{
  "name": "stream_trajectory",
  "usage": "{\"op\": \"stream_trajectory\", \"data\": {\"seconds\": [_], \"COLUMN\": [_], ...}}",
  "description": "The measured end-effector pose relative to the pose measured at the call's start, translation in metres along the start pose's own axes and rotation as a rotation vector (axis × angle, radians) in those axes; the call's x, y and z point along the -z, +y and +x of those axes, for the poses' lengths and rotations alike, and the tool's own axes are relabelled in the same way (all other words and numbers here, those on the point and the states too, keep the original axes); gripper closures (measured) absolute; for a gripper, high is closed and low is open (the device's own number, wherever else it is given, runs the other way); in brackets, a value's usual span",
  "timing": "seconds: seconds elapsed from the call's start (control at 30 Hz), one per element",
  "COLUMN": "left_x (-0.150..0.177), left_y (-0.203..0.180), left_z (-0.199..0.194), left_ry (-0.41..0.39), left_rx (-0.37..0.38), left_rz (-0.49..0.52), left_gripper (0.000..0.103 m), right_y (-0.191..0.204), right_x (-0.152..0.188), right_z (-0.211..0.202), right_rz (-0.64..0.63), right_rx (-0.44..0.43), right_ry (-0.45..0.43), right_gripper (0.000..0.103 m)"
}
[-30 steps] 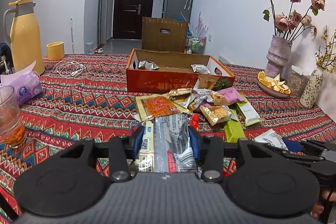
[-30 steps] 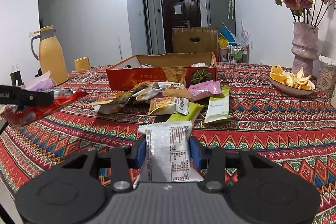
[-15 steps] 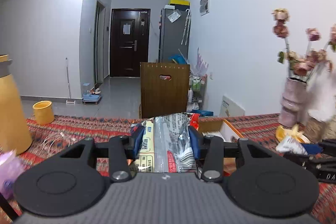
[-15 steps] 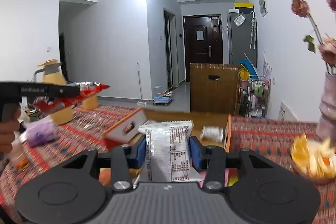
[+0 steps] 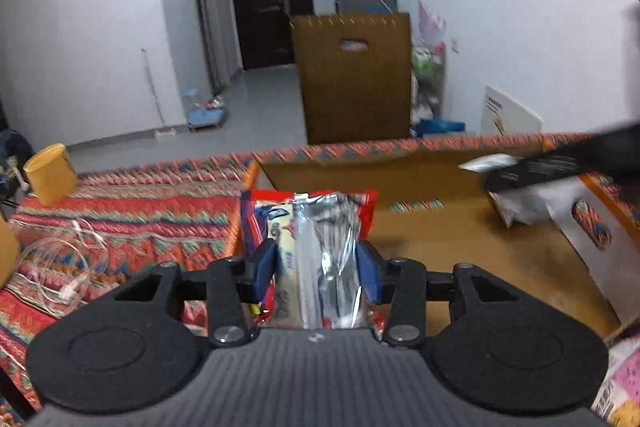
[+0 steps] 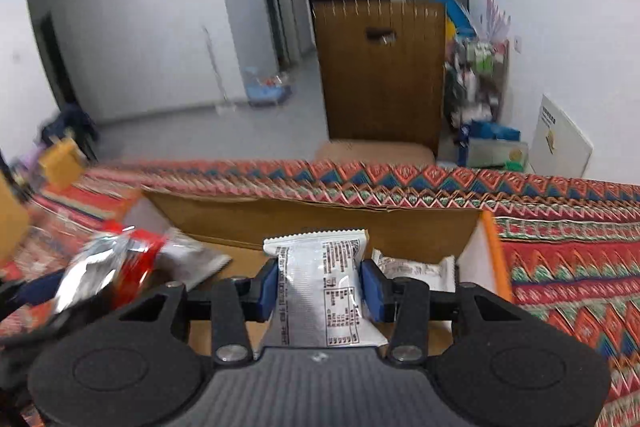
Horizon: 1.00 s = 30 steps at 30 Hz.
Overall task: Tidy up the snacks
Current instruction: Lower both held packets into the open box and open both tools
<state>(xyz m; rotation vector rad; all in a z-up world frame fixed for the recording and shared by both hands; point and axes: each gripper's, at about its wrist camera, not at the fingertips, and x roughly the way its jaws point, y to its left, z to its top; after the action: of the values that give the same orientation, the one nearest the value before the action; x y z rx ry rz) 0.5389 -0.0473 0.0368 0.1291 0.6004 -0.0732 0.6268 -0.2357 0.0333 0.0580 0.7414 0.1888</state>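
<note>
Packets are now carried from the tablecloth to above the shallow brown cardboard box (image 6: 312,215): left gripper (image 5: 316,263) clamps a red-and-silver foil packet (image 5: 320,239) over its left end, right gripper (image 6: 320,287) pinches a white printed packet (image 6: 320,283) near its right wall. Release seems next.

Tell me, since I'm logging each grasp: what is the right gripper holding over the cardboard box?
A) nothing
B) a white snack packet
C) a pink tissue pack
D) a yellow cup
B: in the right wrist view the right gripper is shut on a white snack packet with black print, above the cardboard box.
</note>
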Motion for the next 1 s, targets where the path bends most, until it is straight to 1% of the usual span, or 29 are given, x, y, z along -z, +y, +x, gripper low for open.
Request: {"op": "stream_trajectory", "data": {"seconds": [0.03,0.1,0.13,0.17,0.23,0.33,0.43,0.5,0.63,0.73,0.8,0.9,1.0], "left_x": [0.003,0.008,0.010,0.010,0.009,0.003,-0.008,-0.012,-0.009,0.000,0.009,0.033,0.068], "left_y": [0.001,0.004,0.007,0.009,0.016,0.027,0.037,0.043,0.052,0.052,0.052,0.052,0.047], "left_z": [0.000,-0.002,-0.005,-0.008,-0.018,-0.037,-0.060,-0.085,-0.142,-0.184,-0.209,-0.244,-0.276], "left_ry": [0.004,0.010,0.007,0.001,-0.014,-0.040,-0.069,-0.104,-0.196,-0.258,-0.281,-0.294,-0.290], "left_rx": [0.006,0.011,0.026,0.038,0.053,0.063,0.052,0.057,0.082,0.086,0.100,0.132,0.151], "left_rz": [-0.001,0.010,0.015,0.015,-0.001,-0.035,-0.052,-0.062,-0.063,-0.046,-0.043,-0.063,-0.090], "left_gripper": [0.057,0.050,0.045,0.041,0.038,0.038,0.035,0.031,0.023,0.021,0.019,0.016,0.015], "right_y": [0.002,0.002,0.002,0.002,0.000,-0.002,-0.005,-0.006,-0.012,-0.012,-0.012,-0.007,-0.001], "right_x": [-0.002,-0.003,-0.004,-0.006,-0.006,-0.008,-0.012,-0.012,0.001,0.024,0.044,0.078,0.117], "right_z": [0.015,0.039,0.045,0.044,0.033,0.005,-0.033,-0.064,-0.131,-0.187,-0.221,-0.268,-0.307], "right_rz": [-0.007,0.022,0.038,0.050,0.069,0.078,0.045,0.015,-0.033,-0.062,-0.081,-0.111,-0.142], "right_rx": [0.025,0.055,0.054,0.043,0.021,-0.006,-0.029,-0.036,-0.041,-0.049,-0.067,-0.081,-0.071], "right_ry": [0.023,0.079,0.105,0.091,0.029,-0.031,-0.084,-0.122,-0.196,-0.252,-0.289,-0.346,-0.387], "right_gripper": [0.057,0.055,0.050,0.036,0.020,0.021,0.021,0.021,0.021,0.021,0.021,0.022,0.022]}}
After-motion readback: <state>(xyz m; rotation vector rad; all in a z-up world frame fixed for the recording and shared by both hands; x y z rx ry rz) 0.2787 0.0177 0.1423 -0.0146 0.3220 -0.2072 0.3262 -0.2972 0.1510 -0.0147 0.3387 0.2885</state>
